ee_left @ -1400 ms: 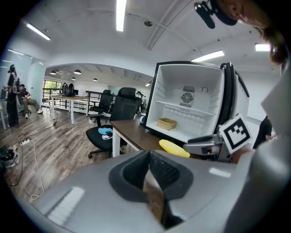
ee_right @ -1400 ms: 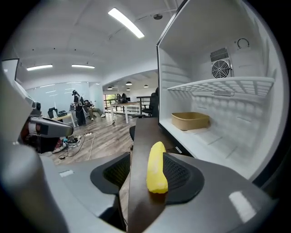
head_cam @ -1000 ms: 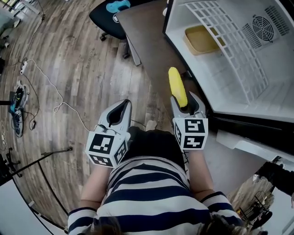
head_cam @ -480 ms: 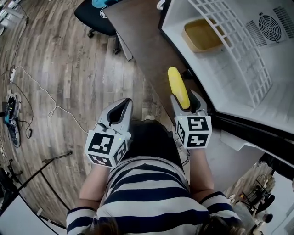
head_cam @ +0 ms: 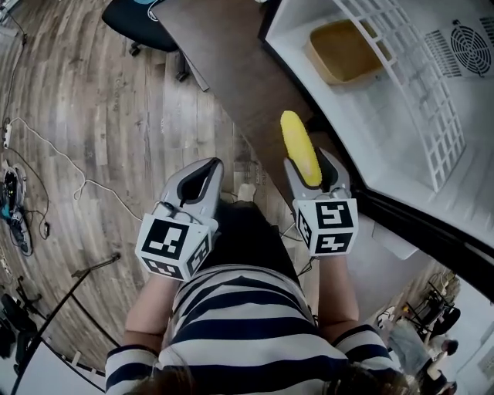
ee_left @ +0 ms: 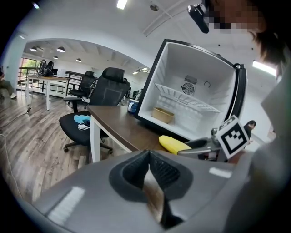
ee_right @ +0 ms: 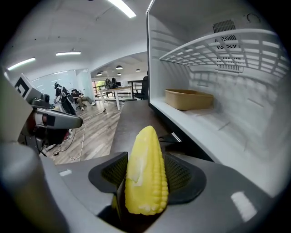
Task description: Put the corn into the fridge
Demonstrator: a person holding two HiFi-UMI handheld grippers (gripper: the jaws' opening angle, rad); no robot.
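Note:
A yellow corn cob (head_cam: 301,158) sticks out forward from my right gripper (head_cam: 312,166), which is shut on it; the jaws have just been opening a little wider, with the cob still between the pads. In the right gripper view the corn (ee_right: 145,173) stands upright in the jaws, in front of the open white fridge (ee_right: 227,123). The fridge (head_cam: 386,123) lies open at the upper right, just beyond the cob's tip. My left gripper (head_cam: 202,176) hangs shut and empty to the left over the floor; its pads (ee_left: 159,170) meet.
A tan tray (head_cam: 343,50) sits inside the fridge under a white wire shelf (head_cam: 417,85). The fridge stands on a brown table (head_cam: 224,54). A black office chair (head_cam: 131,15) is at the top left, and cables (head_cam: 46,154) trail over the wooden floor.
Both grippers have sunk slightly, and the view has shifted so the fridge and table lie closer. The corn stays in the right gripper.

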